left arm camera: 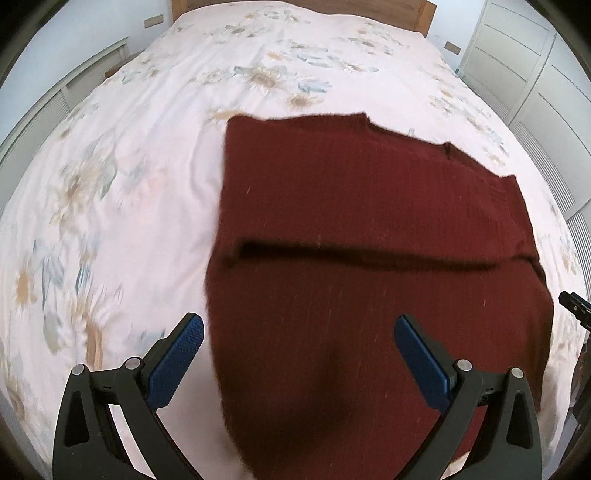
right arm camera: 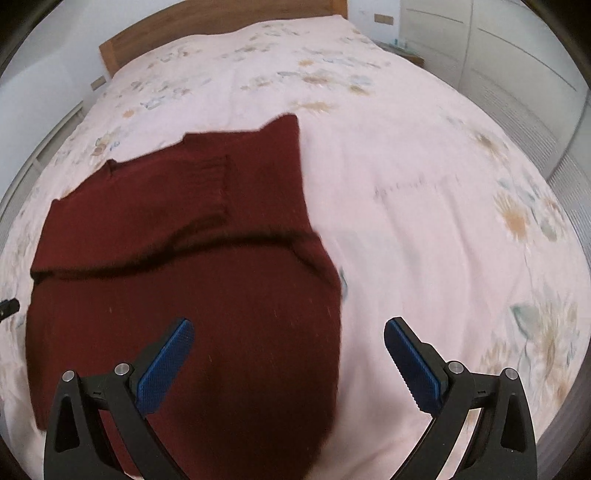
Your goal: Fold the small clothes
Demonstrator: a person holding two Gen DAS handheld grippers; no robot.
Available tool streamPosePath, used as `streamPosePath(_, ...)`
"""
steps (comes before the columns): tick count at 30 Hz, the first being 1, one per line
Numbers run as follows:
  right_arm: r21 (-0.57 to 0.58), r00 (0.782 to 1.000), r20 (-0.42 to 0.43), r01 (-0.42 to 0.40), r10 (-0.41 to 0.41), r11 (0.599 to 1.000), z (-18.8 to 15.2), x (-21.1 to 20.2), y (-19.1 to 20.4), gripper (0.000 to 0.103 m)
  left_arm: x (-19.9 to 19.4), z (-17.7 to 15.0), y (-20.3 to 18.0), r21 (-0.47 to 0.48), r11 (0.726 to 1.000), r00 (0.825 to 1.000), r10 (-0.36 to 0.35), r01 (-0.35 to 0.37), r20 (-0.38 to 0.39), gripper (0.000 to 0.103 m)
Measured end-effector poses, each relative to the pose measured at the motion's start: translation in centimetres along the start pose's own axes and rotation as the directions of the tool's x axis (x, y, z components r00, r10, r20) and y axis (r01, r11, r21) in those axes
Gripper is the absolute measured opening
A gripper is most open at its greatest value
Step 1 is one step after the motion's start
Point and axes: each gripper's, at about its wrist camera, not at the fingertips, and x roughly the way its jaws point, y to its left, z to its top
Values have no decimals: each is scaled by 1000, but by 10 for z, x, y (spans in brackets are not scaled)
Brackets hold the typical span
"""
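Note:
A dark red knitted sweater [left arm camera: 369, 206] lies flat on the bed, its near part folded over the far part along a dark crosswise fold line. It also shows in the right wrist view [right arm camera: 177, 280], with a ribbed cuff on top. My left gripper [left arm camera: 299, 332] is open and empty above the sweater's near left edge. My right gripper [right arm camera: 288, 332] is open and empty above the sweater's near right edge. The tip of the right gripper shows at the right edge of the left wrist view [left arm camera: 574, 302].
The bed [left arm camera: 147, 184] has a pale pink floral cover and a wooden headboard [right arm camera: 155, 33]. White wardrobe doors [left arm camera: 535, 74] stand on the right. A low white unit [left arm camera: 55, 96] runs along the left side of the bed.

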Motion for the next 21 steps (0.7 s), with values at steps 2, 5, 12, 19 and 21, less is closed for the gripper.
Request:
streamPosePath(2, 13, 1000, -11, -10, 11, 1000, -11, 1, -4, 103, 0, -14, 2, -8, 1000, 1000, 10, -10, -16, 102)
streamPosePath(5, 13, 999, -31, -19, 19, 1000, -31, -1, -6, 103, 2, -36, 8, -19, 999, 999, 25, -26, -47, 102)
streamPosePath(12, 5, 995, -96, -31, 32, 999, -71, 4, -5, 103, 9, -84, 18, -34, 999, 991, 27, -32, -134, 102)
streamPosePath(19, -9, 985, -162, -59, 56, 998, -102, 10, -3, 102, 17, -115, 7, -15, 1000, 982, -11, 8, -191, 101)
streamPosePath(21, -10, 983, -171, -62, 59, 998, -107, 11, -3, 97, 16, -120, 4, -3, 1000, 983, -15, 15, -184, 101)
